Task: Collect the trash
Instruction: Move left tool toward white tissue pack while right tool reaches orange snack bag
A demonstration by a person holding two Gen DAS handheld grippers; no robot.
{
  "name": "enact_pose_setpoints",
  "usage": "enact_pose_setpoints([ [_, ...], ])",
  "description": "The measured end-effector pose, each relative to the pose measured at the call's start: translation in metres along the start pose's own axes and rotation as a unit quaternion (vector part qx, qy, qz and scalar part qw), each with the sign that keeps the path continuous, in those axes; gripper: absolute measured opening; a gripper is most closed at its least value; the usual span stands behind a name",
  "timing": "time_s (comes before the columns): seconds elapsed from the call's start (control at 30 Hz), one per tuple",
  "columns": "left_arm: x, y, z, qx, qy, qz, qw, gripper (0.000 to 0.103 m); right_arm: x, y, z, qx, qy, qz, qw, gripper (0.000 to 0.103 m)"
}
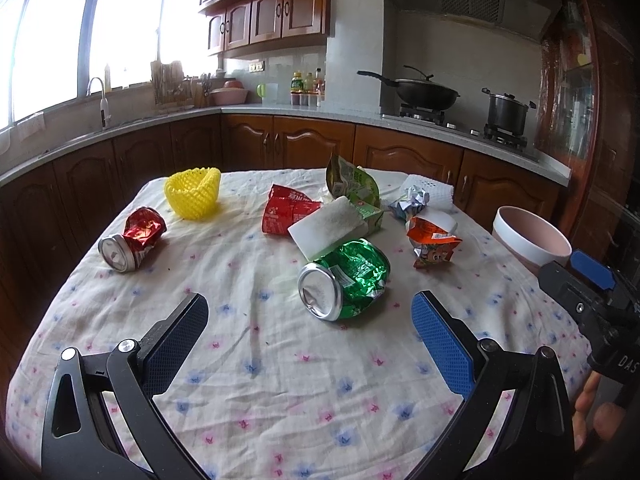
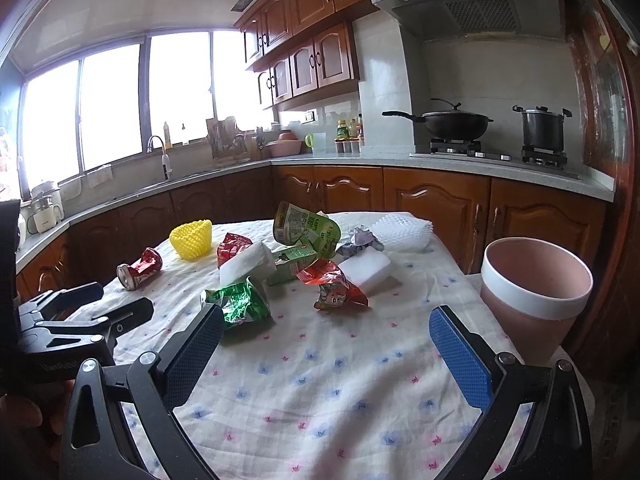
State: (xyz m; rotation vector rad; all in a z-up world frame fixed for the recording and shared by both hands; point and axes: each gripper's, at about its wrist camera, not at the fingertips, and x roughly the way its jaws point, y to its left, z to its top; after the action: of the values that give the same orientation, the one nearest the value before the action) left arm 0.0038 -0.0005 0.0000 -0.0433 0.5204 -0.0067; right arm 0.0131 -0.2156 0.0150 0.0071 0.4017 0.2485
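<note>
Trash lies on a floral tablecloth [image 1: 256, 364]: a crushed green can [image 1: 346, 278] [image 2: 240, 300], a crushed red can [image 1: 134, 242] [image 2: 140, 268], a yellow foam net [image 1: 194, 194] [image 2: 191, 239], a red wrapper [image 1: 286, 212], a white sponge [image 1: 326, 228] [image 2: 246, 262], a green pouch [image 1: 352, 186] [image 2: 304, 230], an orange snack bag [image 1: 432, 242] [image 2: 334, 284] and crumpled foil [image 1: 410, 202]. A pink bin [image 1: 530, 240] [image 2: 534, 300] stands at the right edge. My left gripper [image 1: 310, 320] is open, just short of the green can. My right gripper [image 2: 326, 336] is open and empty, left of the bin.
A white foam net [image 2: 402, 232] and a white block [image 2: 366, 268] lie at the far right of the table. Kitchen counters with a sink [image 1: 100, 120] and a stove with a wok [image 1: 424, 92] run behind. The right gripper body [image 1: 592, 300] shows in the left wrist view.
</note>
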Motion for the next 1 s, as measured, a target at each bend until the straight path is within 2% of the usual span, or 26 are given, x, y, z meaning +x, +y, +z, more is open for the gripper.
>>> enact_pose_setpoints([
  [0.43, 0.035, 0.013, 0.025, -0.011, 0.046, -0.008, 0.9989, 0.103, 0.033, -0.014, 0.018, 0.017, 0.045, 0.024, 0.999, 0.102],
  [0.6, 0.056, 0.018, 0.041, -0.009, 0.072, -0.025, 0.9971, 0.103, 0.051, -0.02, 0.026, 0.023, 0.064, 0.035, 0.997, 0.102],
  [0.83, 0.088, 0.021, 0.062, -0.012, 0.109, -0.045, 0.9929, 0.103, 0.083, -0.019, 0.037, 0.014, 0.098, 0.042, 0.994, 0.092],
  [1.0, 0.121, 0.022, 0.071, -0.019, 0.147, -0.064, 0.9868, 0.103, 0.111, -0.019, 0.038, 0.011, 0.134, 0.048, 0.99, 0.079],
])
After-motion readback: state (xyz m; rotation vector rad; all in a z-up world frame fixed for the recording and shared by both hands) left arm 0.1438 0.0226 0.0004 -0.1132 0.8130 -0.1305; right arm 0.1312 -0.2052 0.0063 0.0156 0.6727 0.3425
